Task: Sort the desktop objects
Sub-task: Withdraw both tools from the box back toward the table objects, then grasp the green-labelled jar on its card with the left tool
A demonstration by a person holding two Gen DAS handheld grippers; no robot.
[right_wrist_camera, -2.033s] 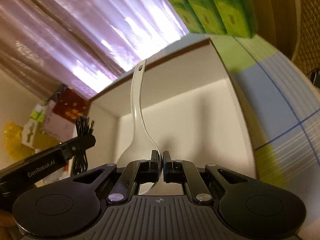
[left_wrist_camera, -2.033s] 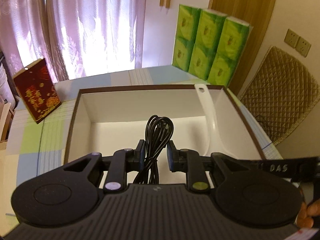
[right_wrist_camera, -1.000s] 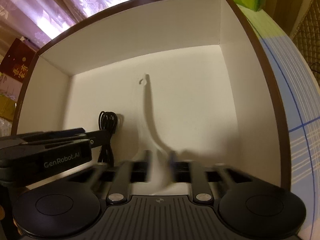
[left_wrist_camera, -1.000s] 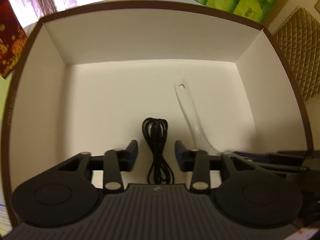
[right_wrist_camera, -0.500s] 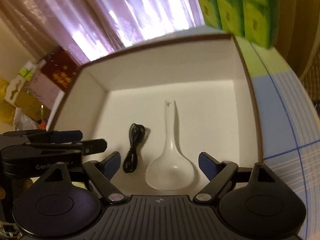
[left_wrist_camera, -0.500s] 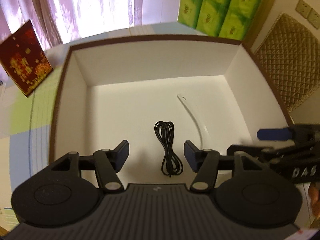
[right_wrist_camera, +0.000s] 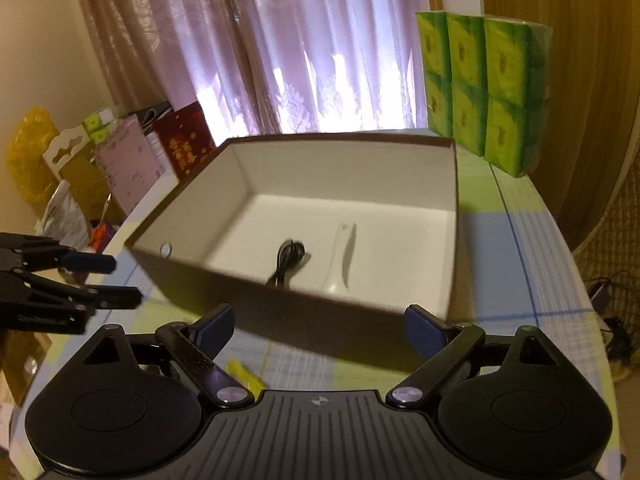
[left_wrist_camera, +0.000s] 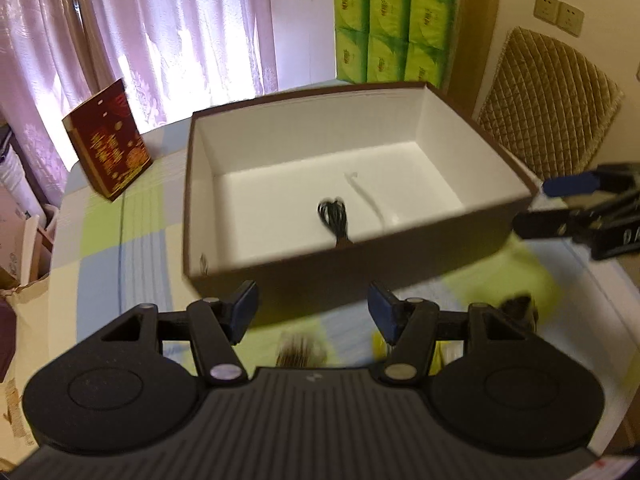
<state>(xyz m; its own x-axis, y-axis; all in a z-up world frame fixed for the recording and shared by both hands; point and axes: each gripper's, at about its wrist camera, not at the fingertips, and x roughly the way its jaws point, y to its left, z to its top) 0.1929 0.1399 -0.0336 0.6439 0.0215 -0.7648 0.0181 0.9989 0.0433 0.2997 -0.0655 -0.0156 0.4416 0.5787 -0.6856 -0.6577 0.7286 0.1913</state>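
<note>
A brown cardboard box (left_wrist_camera: 400, 246) with a white inside stands on the checked tablecloth; it also shows in the right wrist view (right_wrist_camera: 344, 326). Inside lie a coiled black cable (left_wrist_camera: 334, 216) (right_wrist_camera: 289, 260) and a white spoon (left_wrist_camera: 366, 196) (right_wrist_camera: 340, 258). My left gripper (left_wrist_camera: 312, 308) is open and empty, in front of the box's near wall. My right gripper (right_wrist_camera: 320, 324) is open and empty, also in front of the box. A blurred brush-like object (left_wrist_camera: 300, 350), a yellow item (right_wrist_camera: 244, 374) and a dark object (left_wrist_camera: 518, 308) lie on the cloth near the grippers.
A pack of green tissue packets (left_wrist_camera: 394, 28) (right_wrist_camera: 484, 88) stands behind the box. A red gift box (left_wrist_camera: 108, 140) stands at the left. A quilted chair back (left_wrist_camera: 548, 104) is at the right. Bags and cartons (right_wrist_camera: 80, 168) crowd the left of the table.
Both grippers let go of the cable and the spoon inside the box, opened, and drew back and up out of it. They are now in front of its near wall.
</note>
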